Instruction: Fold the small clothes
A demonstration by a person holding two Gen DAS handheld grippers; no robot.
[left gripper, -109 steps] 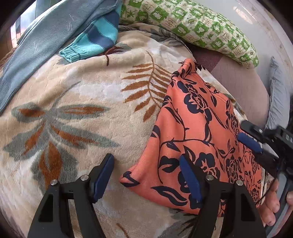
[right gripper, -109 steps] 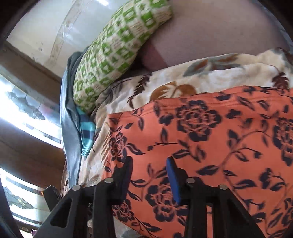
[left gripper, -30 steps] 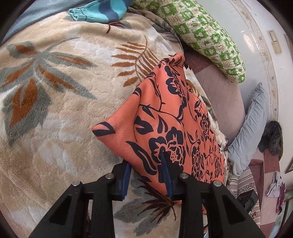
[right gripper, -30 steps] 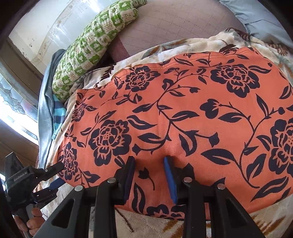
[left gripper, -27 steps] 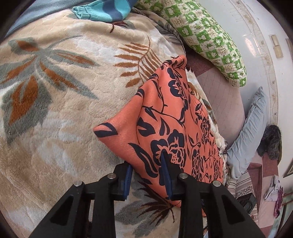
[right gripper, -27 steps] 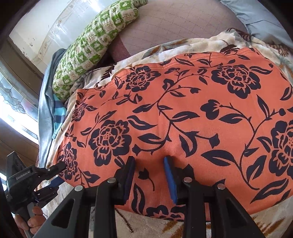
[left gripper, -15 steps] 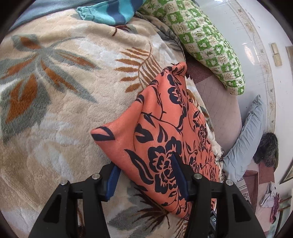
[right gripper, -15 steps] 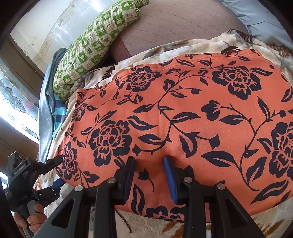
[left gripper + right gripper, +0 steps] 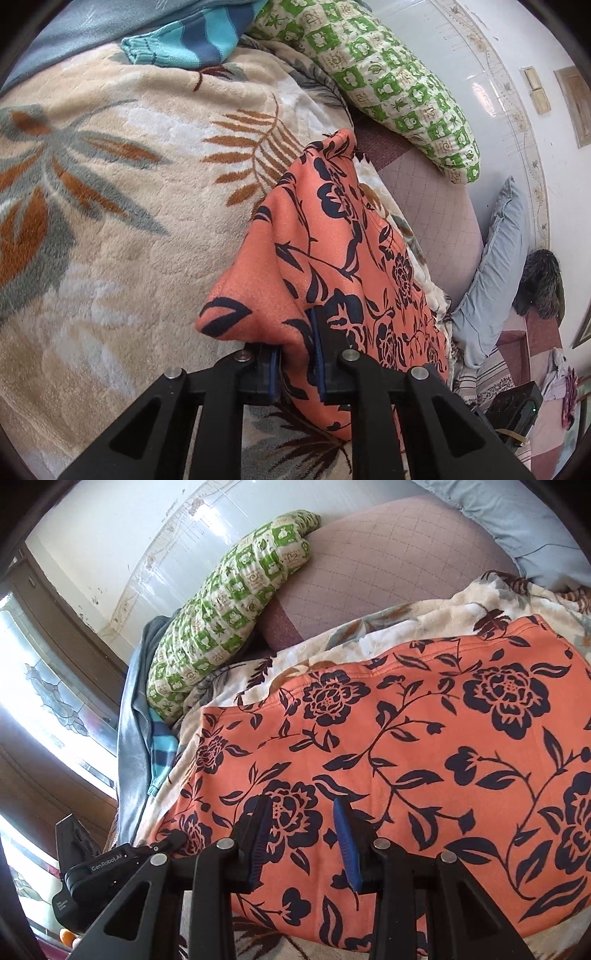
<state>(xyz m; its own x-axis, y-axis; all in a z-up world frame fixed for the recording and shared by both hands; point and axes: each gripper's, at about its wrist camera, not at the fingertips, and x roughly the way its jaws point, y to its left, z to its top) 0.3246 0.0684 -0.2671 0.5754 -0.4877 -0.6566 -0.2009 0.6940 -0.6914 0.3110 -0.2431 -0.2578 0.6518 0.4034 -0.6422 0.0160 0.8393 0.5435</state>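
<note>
An orange garment with dark navy flowers point(image 9: 343, 251) lies on a fleece leaf-print blanket point(image 9: 110, 206). My left gripper point(image 9: 297, 354) is shut on the garment's near edge and holds it lifted, so the cloth peaks up. In the right wrist view the same garment point(image 9: 424, 746) spreads wide. My right gripper point(image 9: 303, 834) has its blue pads apart over the garment's near edge, with cloth between them. The left gripper's black body point(image 9: 107, 878) shows at the lower left there.
A green-and-white patterned pillow point(image 9: 388, 85) lies at the back. A striped teal sweater point(image 9: 188, 48) and grey-blue cloth point(image 9: 74, 37) lie at the far left. A quilted mauve mattress point(image 9: 388, 572) and pale blue pillow point(image 9: 495, 266) are to the right. A window point(image 9: 44, 709) is at the left.
My left gripper closed on the garment's near edge and lifted it, bunching the cloth upward. My right gripper's pads stand wider apart than half a second ago.
</note>
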